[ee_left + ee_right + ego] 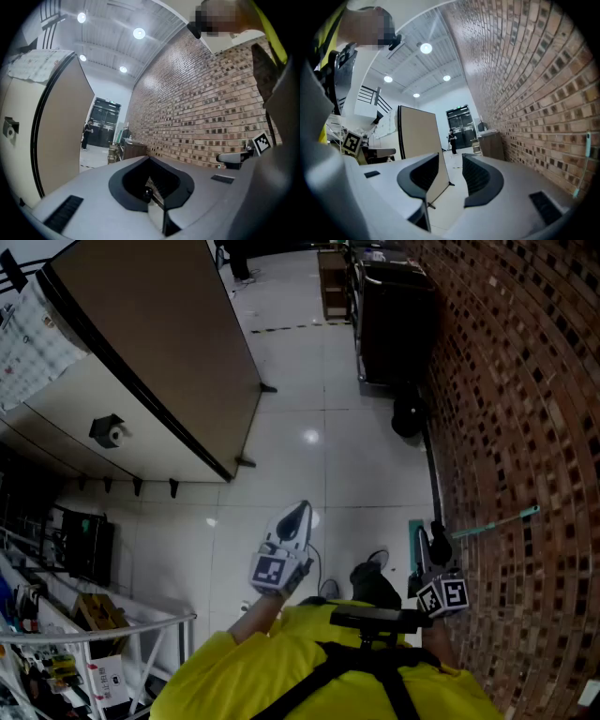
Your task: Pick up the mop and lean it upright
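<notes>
The mop (431, 474) is a thin black pole along the foot of the brick wall (525, 427), with its dark head (408, 415) on the floor at the far end. Its near end comes up beside my right gripper (427, 545). In the right gripper view the right gripper (451, 176) is open and holds nothing, with only floor between its jaws. My left gripper (296, 514) hangs over the white floor to the left, shut and empty. The left gripper view shows the left gripper (157, 187) pointing along the wall.
A tall beige partition panel (159, 343) on small feet stands to the left. Dark cabinets (389, 315) line the brick wall further on. A teal rod (502, 519) sticks out at the wall. A white rail and cluttered shelves (56, 652) are at the near left.
</notes>
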Demonstrator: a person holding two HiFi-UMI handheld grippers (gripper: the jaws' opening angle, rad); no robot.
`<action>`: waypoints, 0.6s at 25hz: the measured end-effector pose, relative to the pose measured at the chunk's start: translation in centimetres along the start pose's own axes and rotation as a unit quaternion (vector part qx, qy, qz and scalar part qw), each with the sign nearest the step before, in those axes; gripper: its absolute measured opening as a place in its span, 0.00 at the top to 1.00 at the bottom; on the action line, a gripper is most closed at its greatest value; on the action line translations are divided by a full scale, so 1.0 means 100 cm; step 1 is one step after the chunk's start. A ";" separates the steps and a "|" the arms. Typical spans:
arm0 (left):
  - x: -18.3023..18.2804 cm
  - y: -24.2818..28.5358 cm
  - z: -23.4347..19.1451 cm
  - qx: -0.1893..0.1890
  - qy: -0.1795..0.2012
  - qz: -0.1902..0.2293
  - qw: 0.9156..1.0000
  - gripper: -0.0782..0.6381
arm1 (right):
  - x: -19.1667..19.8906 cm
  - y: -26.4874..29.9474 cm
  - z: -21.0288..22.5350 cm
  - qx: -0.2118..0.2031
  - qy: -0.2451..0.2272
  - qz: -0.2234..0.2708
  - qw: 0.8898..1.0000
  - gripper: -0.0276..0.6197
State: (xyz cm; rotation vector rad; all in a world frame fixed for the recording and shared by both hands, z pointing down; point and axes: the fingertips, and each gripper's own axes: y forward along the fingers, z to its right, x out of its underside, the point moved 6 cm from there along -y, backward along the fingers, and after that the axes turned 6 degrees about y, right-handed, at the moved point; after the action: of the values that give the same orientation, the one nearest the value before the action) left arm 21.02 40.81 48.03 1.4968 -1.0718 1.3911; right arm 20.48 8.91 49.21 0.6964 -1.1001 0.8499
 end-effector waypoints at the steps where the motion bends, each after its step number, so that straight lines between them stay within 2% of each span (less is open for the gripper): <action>1: 0.003 0.013 -0.005 0.000 -0.001 -0.005 1.000 0.89 | -0.001 0.012 0.009 0.005 0.002 0.000 1.000 0.71; 4: 0.007 0.050 -0.017 -0.005 -0.004 -0.004 1.000 0.89 | -0.011 0.053 0.033 0.008 -0.004 0.005 1.000 0.66; 6: 0.003 0.079 -0.022 -0.005 -0.008 0.027 1.000 0.89 | -0.020 0.083 0.050 0.003 -0.007 0.010 1.000 0.66; 7: 0.000 0.098 -0.023 -0.001 -0.009 0.044 0.999 0.85 | -0.024 0.098 0.061 0.003 -0.005 0.012 1.000 0.65; 8: -0.004 0.120 -0.022 0.006 -0.011 0.054 0.998 0.79 | -0.028 0.113 0.072 0.004 0.000 0.012 1.000 0.59; 9: -0.007 0.144 -0.019 0.017 -0.015 0.058 0.998 0.74 | -0.033 0.125 0.084 0.006 0.004 0.011 1.000 0.59; 12: -0.018 0.214 0.001 0.069 -0.018 0.053 0.996 0.72 | -0.055 0.151 0.120 0.014 -0.004 0.013 1.000 0.59; 15: -0.021 0.287 0.023 0.137 -0.004 0.038 0.990 0.72 | -0.079 0.171 0.160 0.059 -0.008 0.036 0.998 0.59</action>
State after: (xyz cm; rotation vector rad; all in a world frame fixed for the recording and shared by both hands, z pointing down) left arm -5.58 29.79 46.15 1.6709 -0.9803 1.6394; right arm -3.36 2.48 47.80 0.7668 -1.1008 0.9780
